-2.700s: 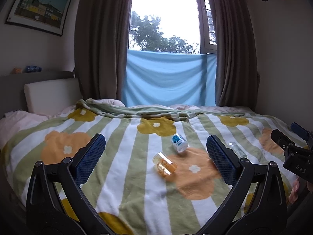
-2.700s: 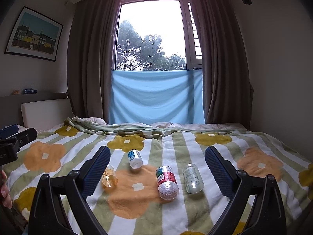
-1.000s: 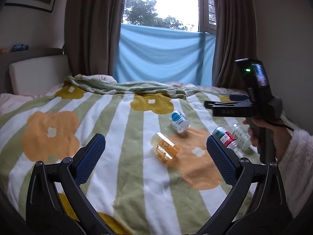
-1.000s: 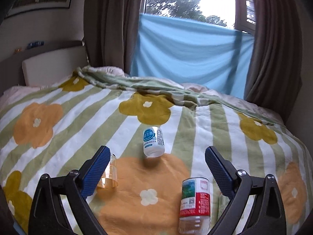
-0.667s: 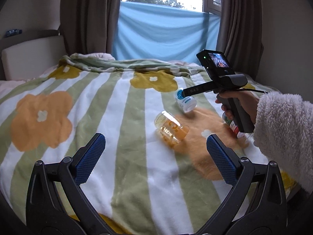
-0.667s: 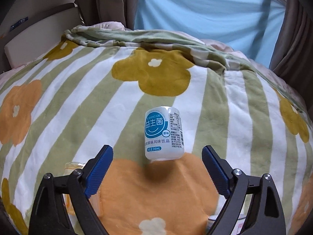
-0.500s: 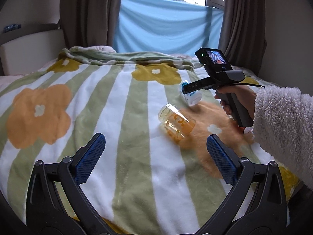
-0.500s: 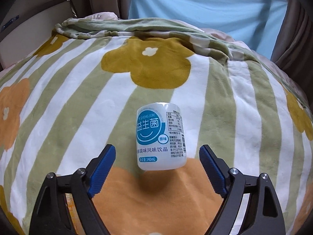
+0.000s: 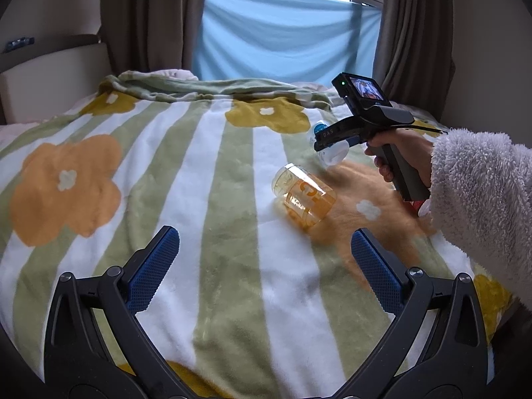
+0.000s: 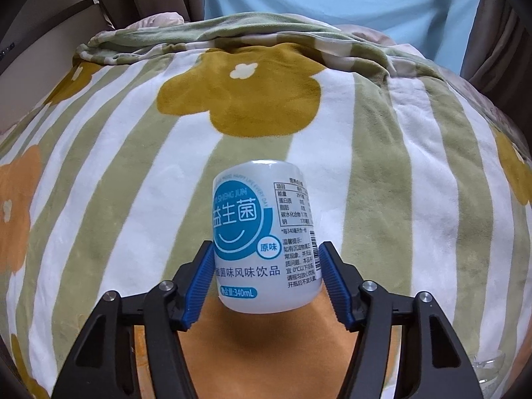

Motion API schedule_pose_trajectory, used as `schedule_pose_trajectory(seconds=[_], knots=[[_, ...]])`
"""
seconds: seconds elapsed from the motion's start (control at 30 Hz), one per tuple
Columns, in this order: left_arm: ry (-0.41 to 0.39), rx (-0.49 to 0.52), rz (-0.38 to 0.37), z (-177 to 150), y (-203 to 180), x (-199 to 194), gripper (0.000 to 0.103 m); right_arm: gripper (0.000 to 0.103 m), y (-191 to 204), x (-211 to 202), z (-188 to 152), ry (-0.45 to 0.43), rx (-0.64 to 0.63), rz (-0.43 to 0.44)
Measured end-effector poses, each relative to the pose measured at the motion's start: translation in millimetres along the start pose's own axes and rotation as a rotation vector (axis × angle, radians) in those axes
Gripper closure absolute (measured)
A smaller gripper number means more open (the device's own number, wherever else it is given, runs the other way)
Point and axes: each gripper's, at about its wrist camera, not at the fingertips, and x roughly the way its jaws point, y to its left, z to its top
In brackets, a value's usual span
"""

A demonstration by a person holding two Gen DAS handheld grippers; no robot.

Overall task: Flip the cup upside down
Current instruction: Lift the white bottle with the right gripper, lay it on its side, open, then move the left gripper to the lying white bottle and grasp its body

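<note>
My left gripper (image 9: 264, 267) has black arms, silver screws and ribbed blue pads (image 9: 151, 267). My right gripper (image 10: 267, 277) matches; from the left it shows a grey handle, small lit screen and "DAS" lettering. My sleeve (image 9: 482, 212) is fluffy pale-grey fleece.

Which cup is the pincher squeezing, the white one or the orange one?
The white cup with blue writing, squeezed by the right gripper. The orange cup lies untouched on its side.

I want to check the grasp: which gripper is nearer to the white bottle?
Right. The right gripper has its pads on both sides of the white bottle; the left gripper is open, well short of it.
</note>
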Motion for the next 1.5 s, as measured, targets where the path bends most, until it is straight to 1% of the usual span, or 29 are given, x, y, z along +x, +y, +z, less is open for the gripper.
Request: schedule_pose_trajectory(seconds=[0.13, 0.23, 0.37, 0.43, 0.5, 0.6, 0.67, 0.73, 0.83, 0.9, 1.0, 1.17, 1.3, 1.37, 1.4, 1.43, 1.5], knots=[[-0.019, 0.005, -0.001, 0.6, -1.6, -15.5, 0.0, 0.045, 2.6, -45.0, -15.8, -0.034, -0.015, 0.042], [-0.033, 0.013, -0.005, 0.8, -4.0, -30.2, 0.0, 0.045, 4.8, -92.5, -39.0, -0.059, -0.03, 0.087], [-0.026, 0.006, -0.023, -2.8, -8.0, -44.1, 0.0, 0.045, 7.9, -148.7, -85.0, -0.068, -0.046, 0.111], [-0.026, 0.003, -0.028, -5.6, -10.5, -50.5, 0.0, 0.045, 10.9, -167.4, -111.3, -0.063, -0.053, 0.119], [-0.028, 0.004, -0.029, -8.5, -13.3, -56.5, 0.0, 0.044, 14.9, -177.1, -136.7, -0.047, -0.059, 0.135], [-0.024, 0.014, -0.028, -13.4, -16.8, -65.4, 0.0, 0.045, 26.2, -175.7, -172.8, 0.002, -0.091, 0.155], [-0.018, 0.015, -0.026, -17.8, -18.1, -70.7, 0.0, 0.045, 33.5, -167.5, -193.1, 0.033, -0.125, 0.145], [-0.01, 0.011, -0.023, -21.7, -17.8, -74.4, 0.0, 0.045, 38.0, -156.3, -209.0, 0.056, -0.14, 0.143], [0.0, 0.005, -0.018, -25.1, -16.5, -78.8, 0.0, 0.044, 41.2, -139.4, -225.8, 0.072, -0.126, 0.158], [0.002, 0.006, -0.004, -26.0, -15.5, -81.6, 0.0, 0.044, 44.9, -130.0, -232.1, 0.076, -0.126, 0.15], [0.016, 0.0, 0.022, -26.5, -11.4, -82.5, 0.0, 0.044, 48.6, -121.6, -237.7, 0.082, -0.105, 0.176], [0.046, -0.043, 0.015, -29.0, -3.0, -79.2, 0.0, 0.043, 52.7, -113.5, -239.1, 0.087, -0.101, 0.172], [0.065, -0.05, 0.022, -29.4, -3.9, -75.0, 0.0, 0.043, 52.8, -111.8, -237.4, 0.087, -0.096, 0.169], [0.069, -0.049, 0.02, -28.7, -6.2, -73.7, 0.0, 0.035, 53.0, -112.4, -237.5, 0.092, -0.095, 0.182], [0.071, -0.047, 0.02, -27.9, -7.6, -73.2, 0.0, 0.02, 52.3, -114.0, -238.0, 0.088, -0.089, 0.186], [0.073, -0.044, 0.021, -27.1, -9.3, -73.0, 0.0, 0.008, 50.8, -117.1, -239.1, 0.076, -0.08, 0.18], [0.076, -0.038, 0.02, -24.4, -12.9, -72.2, 0.0, 0.007, 46.1, -127.7, -242.5, 0.033, -0.069, 0.182]])
